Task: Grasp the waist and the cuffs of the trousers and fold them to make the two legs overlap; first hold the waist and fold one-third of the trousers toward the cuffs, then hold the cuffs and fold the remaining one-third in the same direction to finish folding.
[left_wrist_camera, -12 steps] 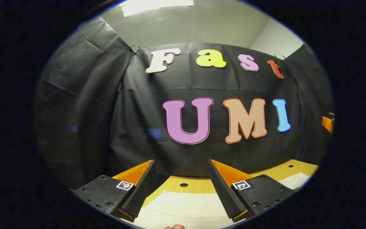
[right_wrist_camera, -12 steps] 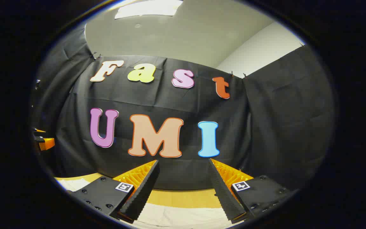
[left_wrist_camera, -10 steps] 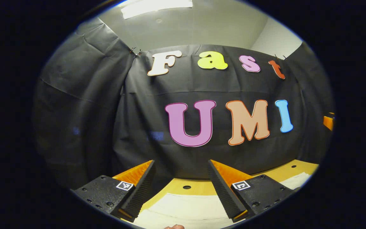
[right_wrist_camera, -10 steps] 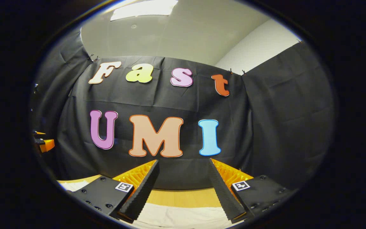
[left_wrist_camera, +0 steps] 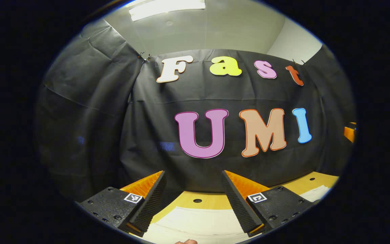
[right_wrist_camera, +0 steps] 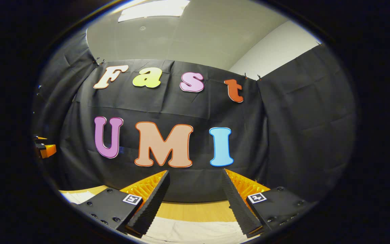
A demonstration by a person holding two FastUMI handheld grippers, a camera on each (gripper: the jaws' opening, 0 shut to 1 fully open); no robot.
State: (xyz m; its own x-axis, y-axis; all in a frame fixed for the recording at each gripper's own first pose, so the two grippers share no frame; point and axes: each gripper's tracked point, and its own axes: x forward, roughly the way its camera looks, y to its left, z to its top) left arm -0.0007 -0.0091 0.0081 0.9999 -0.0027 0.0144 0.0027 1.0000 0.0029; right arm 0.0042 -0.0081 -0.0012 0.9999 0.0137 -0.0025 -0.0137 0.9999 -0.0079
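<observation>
- Trousers (left_wrist_camera: 198, 222): pale cream cloth, flat on the wooden table (left_wrist_camera: 212, 200), low in the left gripper view; also below the right tongs (right_wrist_camera: 195, 234).
- Left tongs (left_wrist_camera: 193, 176) spread, nothing between; right tongs (right_wrist_camera: 196, 174) spread, likewise.
- Bare table strip between cloth edge and booth wall.
- Long axis, waist and cuff ends: cannot tell.

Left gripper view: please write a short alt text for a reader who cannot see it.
The left gripper is open and empty, held above pale cream trousers that lie flat on a light wooden table. Behind the table hangs the booth's black cloth wall, under a grey ceiling with a bright light panel.
</observation>
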